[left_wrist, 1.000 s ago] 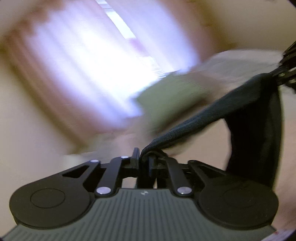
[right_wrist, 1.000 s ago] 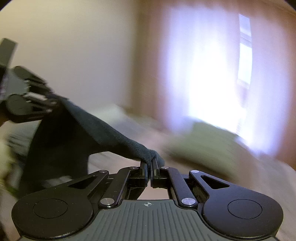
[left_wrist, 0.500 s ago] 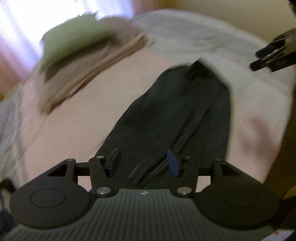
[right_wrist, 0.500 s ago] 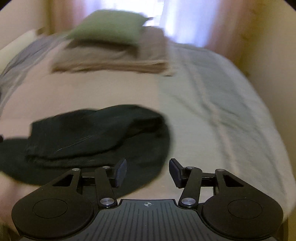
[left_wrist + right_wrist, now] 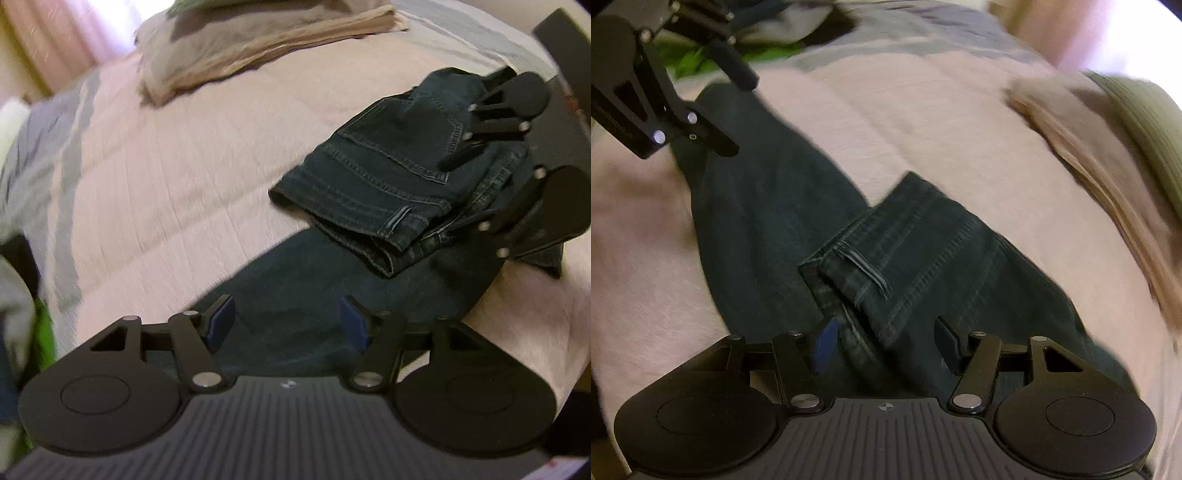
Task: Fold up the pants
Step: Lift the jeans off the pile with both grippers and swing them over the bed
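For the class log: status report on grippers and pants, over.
Left gripper and right gripper opening, nothing gripped. Jeans lying partly folded on bed. Nothing obstructing.

left gripper (image 5: 288, 319) tilted steeply down, jaws apart and opening wider, blue pads (image 5: 221, 317) not pressing on anything. right gripper (image 5: 884, 341) same deal: pointing steeply down, jaws spread and opening, pads clear of contact. each one pokes into other's view, right at right edge of left cam, left at top-left corner of right cam.
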`<state>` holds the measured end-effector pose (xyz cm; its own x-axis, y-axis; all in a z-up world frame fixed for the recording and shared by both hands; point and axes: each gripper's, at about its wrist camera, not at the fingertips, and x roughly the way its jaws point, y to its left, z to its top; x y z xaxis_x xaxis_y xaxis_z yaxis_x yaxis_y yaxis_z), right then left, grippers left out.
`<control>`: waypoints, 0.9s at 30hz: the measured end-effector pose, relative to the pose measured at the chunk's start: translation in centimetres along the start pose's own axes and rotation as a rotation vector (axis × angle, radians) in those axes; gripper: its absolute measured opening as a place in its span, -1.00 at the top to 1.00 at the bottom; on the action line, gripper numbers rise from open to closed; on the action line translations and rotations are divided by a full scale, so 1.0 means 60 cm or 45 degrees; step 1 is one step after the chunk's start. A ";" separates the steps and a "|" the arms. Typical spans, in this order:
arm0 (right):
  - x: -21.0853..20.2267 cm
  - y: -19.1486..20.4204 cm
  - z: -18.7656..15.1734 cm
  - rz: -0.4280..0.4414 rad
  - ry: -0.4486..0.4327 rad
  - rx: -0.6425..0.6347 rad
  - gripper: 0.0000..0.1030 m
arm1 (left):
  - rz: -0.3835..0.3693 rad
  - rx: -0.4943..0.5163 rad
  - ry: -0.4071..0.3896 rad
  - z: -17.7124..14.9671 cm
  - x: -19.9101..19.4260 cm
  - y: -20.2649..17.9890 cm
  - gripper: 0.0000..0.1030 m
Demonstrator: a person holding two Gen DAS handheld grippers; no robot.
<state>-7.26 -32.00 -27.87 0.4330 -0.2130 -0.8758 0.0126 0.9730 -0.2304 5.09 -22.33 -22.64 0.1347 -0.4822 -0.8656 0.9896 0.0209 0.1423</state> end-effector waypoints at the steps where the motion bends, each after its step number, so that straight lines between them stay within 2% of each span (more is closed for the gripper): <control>1: 0.012 -0.002 0.003 0.009 0.011 -0.035 -0.07 | -0.011 -0.030 0.004 -0.004 0.005 -0.001 -0.17; 4: 0.053 -0.006 0.006 0.060 0.061 -0.141 0.06 | -0.044 -0.134 0.020 -0.023 0.021 0.000 -0.17; 6: 0.055 -0.019 0.008 0.076 0.078 -0.157 0.28 | -0.061 -0.188 0.025 -0.028 0.029 0.002 -0.18; 7: 0.053 -0.025 0.008 0.096 0.083 -0.157 0.43 | -0.069 -0.221 0.026 -0.030 0.031 0.002 -0.20; 8: 0.061 -0.027 0.009 0.122 0.089 -0.128 0.77 | -0.085 -0.266 0.025 -0.032 0.031 0.002 -0.22; 9: 0.069 -0.026 0.013 0.137 0.089 -0.089 0.99 | -0.096 -0.311 0.020 -0.031 0.037 0.005 -0.24; 13: 0.006 -0.116 0.022 0.101 -0.013 0.161 1.00 | -0.142 -0.565 0.011 -0.021 0.051 0.004 -0.37; 14: -0.007 -0.131 0.024 0.087 -0.038 0.198 1.00 | -0.149 -0.640 0.003 -0.017 0.058 0.000 -0.45; 17: -0.050 -0.187 0.019 0.038 -0.127 0.274 1.00 | -0.176 -0.802 -0.013 -0.003 0.088 -0.022 -0.46; 21: -0.082 -0.262 -0.006 0.032 -0.215 0.365 1.00 | -0.143 -0.926 -0.004 0.016 0.135 -0.060 -0.46; 24: -0.099 -0.316 -0.033 0.043 -0.252 0.413 1.00 | -0.080 -0.993 0.043 0.027 0.164 -0.088 -0.38; 25: -0.103 -0.332 -0.039 0.049 -0.260 0.421 1.00 | -0.053 -1.012 0.044 0.030 0.166 -0.094 -0.27; 26: -0.106 -0.348 -0.041 0.053 -0.267 0.429 1.00 | -0.036 -1.032 0.048 0.032 0.167 -0.101 0.00; 27: -0.110 -0.360 -0.049 0.057 -0.275 0.437 1.00 | -0.031 -1.046 0.053 0.035 0.168 -0.106 0.11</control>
<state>-13.07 -51.87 -18.37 0.6187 -0.1817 -0.7643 0.2734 0.9619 -0.0074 0.05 -29.17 -31.26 0.0986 -0.4583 -0.8833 0.7113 0.6533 -0.2595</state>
